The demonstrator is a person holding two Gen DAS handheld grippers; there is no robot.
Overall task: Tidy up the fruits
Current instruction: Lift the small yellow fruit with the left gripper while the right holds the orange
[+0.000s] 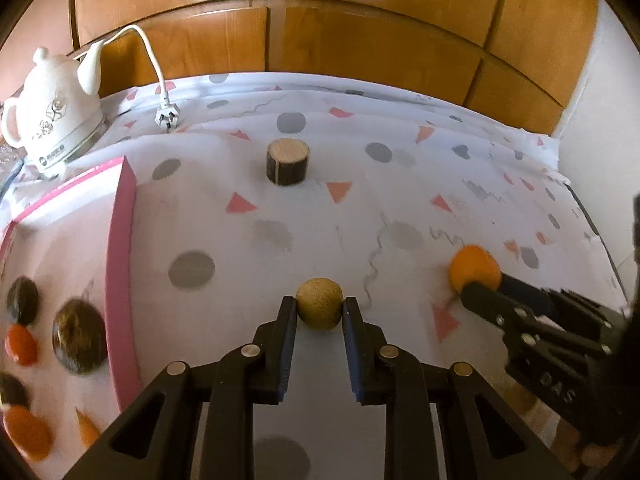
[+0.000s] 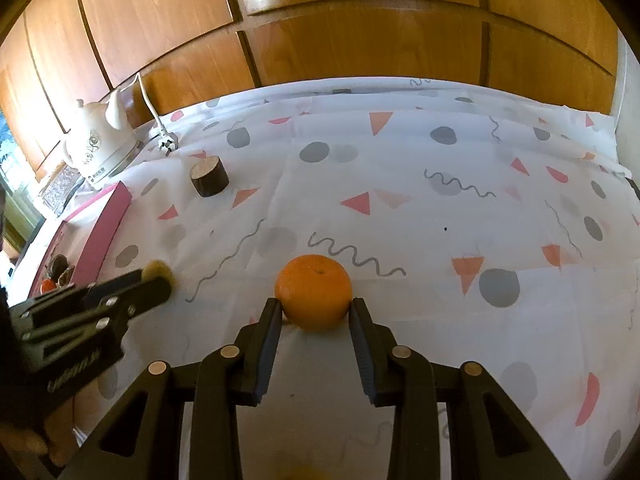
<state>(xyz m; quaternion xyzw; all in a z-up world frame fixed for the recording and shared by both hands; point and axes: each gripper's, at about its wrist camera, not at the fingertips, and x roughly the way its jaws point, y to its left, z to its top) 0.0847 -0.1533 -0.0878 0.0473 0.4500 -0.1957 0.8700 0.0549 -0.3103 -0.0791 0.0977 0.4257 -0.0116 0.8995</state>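
My left gripper is shut on a small round tan fruit just above the patterned tablecloth; it also shows at the left of the right wrist view. My right gripper is shut on an orange, held at its sides; it also shows in the left wrist view. A pink-rimmed box at the left holds several dark and orange-red fruits.
A short wooden cylinder stands on the cloth further back. A white electric kettle with its cord and plug sits at the back left. Wooden cabinet doors close the far side.
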